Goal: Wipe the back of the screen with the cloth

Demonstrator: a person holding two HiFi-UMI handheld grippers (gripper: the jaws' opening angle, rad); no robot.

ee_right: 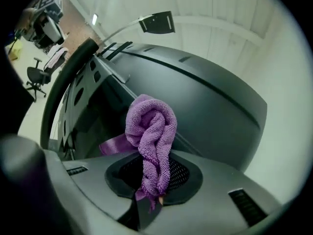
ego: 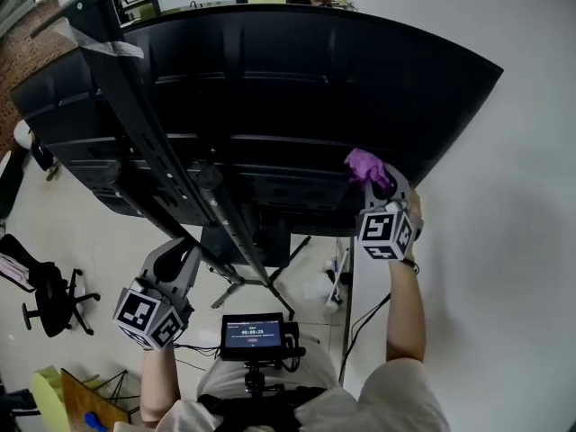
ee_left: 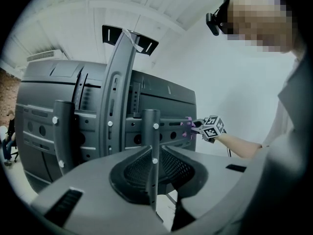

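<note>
The big dark curved screen (ego: pixel 270 88) shows its back (ee_left: pixel 44 106) (ee_right: pixel 210 106), mounted on a grey stand arm (ego: pixel 135 106). A bunched purple cloth (ego: pixel 364 165) (ee_right: pixel 151 131) is pinched in my right gripper (ego: pixel 373 184) (ee_right: pixel 149 199), which is shut on it and presses it against the lower right of the screen's back. In the left gripper view the cloth (ee_left: pixel 187 128) and right gripper (ee_left: pixel 198 126) appear small at the panel's right edge. My left gripper (ego: pixel 184 252) (ee_left: pixel 151 204) sits lower left, shut on a thin upright stand bar (ee_left: pixel 150 141).
A white wall (ego: pixel 522 196) stands close on the right. Below are the stand's feet (ego: pixel 247 288), cables (ego: pixel 364 318), an office chair (ego: pixel 54 300) at left and a small display (ego: pixel 252 336) at the person's chest. A second bracket bar (ee_left: pixel 63 131) stands left.
</note>
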